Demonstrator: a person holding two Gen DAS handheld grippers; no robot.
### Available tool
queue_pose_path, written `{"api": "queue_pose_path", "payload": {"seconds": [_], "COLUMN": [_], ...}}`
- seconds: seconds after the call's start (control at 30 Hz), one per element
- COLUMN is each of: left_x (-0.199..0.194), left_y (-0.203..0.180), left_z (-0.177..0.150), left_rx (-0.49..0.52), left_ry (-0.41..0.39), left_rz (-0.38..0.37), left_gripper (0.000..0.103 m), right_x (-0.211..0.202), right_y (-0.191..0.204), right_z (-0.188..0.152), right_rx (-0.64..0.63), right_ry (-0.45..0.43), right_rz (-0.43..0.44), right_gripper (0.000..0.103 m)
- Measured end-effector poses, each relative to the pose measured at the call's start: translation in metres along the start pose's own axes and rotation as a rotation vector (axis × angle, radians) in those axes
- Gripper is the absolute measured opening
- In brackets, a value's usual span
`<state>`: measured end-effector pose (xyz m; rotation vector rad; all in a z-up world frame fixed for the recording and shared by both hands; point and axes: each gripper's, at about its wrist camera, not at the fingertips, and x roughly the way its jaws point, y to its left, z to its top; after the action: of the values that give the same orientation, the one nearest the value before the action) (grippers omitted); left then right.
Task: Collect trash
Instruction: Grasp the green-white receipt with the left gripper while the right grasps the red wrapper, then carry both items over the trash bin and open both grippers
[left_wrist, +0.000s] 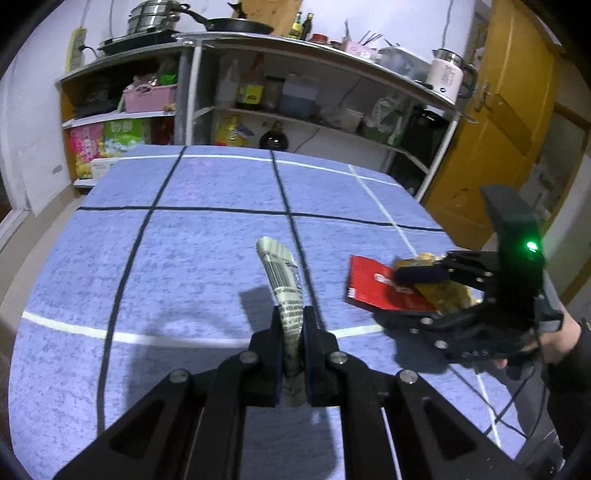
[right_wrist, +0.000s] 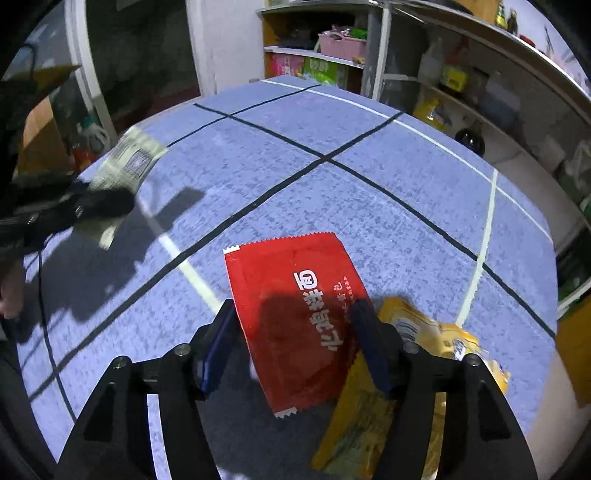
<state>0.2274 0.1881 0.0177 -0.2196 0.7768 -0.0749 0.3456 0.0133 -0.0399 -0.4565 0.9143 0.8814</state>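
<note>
Jaws of the left gripper (left_wrist: 293, 332) pinch a printed wrapper (left_wrist: 282, 280); the right gripper (right_wrist: 295, 332) stands spread over a red packet (right_wrist: 295, 314).

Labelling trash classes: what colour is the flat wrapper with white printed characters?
Red flat plastic wrapper, serrated end seams; clearest in the right wrist view.

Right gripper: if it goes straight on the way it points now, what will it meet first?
Most likely the red wrapper, which lies on the blue cloth between the open jaws of the right gripper. A yellow packet lies just beside it; depth is unclear.
</note>
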Motion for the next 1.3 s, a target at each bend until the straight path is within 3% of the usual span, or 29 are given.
{"api": "queue_pose_path", "payload": {"seconds": [0.1, 0.17, 0.23, 0.4, 0.43, 0.9, 1.3], "left_x": [-0.001, -0.002, -0.003, -0.003, -0.004, -0.014, -0.011], "left_y": [-0.003, -0.004, -0.004, -0.003, -0.004, -0.022, -0.094], "left_z": [0.002, 0.002, 0.002, 0.002, 0.002, 0.003, -0.001], "left_rx": [0.006, 0.007, 0.006, -0.002, -0.002, 0.017, 0.103], "left_ry": [-0.006, -0.008, -0.010, -0.012, -0.015, -0.050, -0.043], "left_rz": [-0.013, -0.017, -0.017, -0.015, -0.015, -0.094, -0.219], "left_gripper": [0.009, 0.009, 0.009, 0.009, 0.009, 0.009, 0.009], "right_x": [0.002, 0.001, 0.000, -0.005, -0.007, -0.070, -0.145], "right_y": [0.005, 0.003, -0.003, -0.004, -0.004, 0.018, -0.006], "right_z": [0.007, 0.010, 0.011, 0.009, 0.010, -0.002, -0.078], "right_rx": [0.017, 0.047, 0.082, 0.127, 0.131, 0.227, 0.360], "right_ry": [0.026, 0.030, 0.033, 0.009, -0.004, -0.182, -0.255], "right_rz": [-0.019, -0.036, -0.039, -0.053, -0.048, 0.045, -0.041], "right_gripper": [0.061, 0.040, 0.026, 0.016, 0.009, 0.008, 0.008]}}
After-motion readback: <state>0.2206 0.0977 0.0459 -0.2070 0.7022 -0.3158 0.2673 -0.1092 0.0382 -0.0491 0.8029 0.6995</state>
